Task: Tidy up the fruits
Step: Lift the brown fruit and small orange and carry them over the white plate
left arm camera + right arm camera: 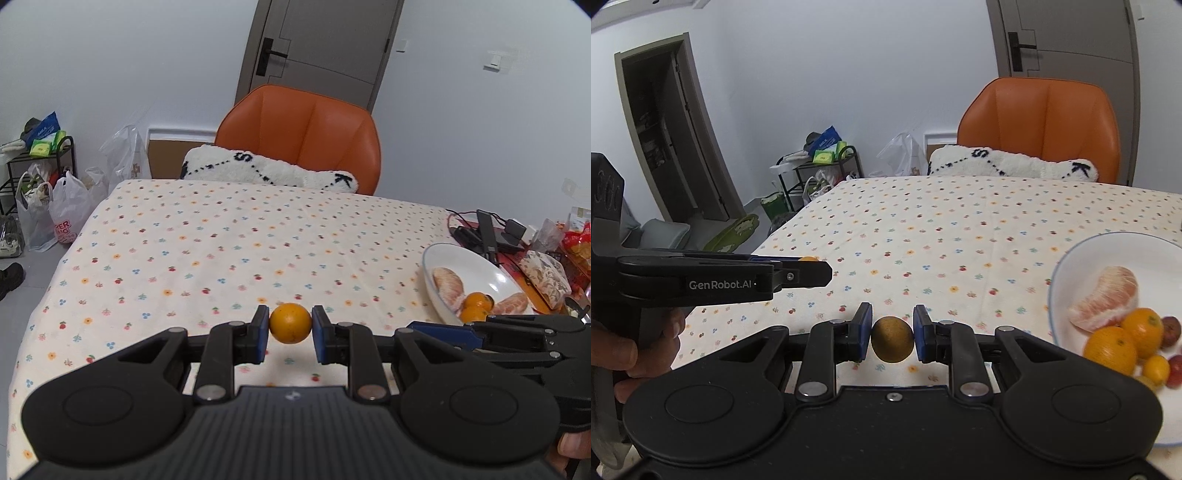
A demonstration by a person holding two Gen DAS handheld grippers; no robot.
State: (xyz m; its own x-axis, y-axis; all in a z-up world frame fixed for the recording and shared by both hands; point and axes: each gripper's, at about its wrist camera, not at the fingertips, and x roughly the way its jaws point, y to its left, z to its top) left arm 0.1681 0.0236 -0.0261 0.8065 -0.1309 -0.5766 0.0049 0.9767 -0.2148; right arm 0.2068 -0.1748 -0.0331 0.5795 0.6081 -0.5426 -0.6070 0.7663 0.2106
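My left gripper is shut on a small orange fruit, held just above the dotted tablecloth. My right gripper is shut on a brownish-yellow round fruit, also lifted a little off the cloth. A white plate lies to the right, holding peeled pomelo segments, two oranges, a small yellow fruit and red fruits. In the left wrist view the plate sits at the right, behind the right gripper's side. The left gripper shows side-on in the right wrist view.
An orange chair with a white fluffy cushion stands at the table's far edge. Cables, a dark device and snack packets crowd the table's right end. Bags and a rack sit on the floor at left.
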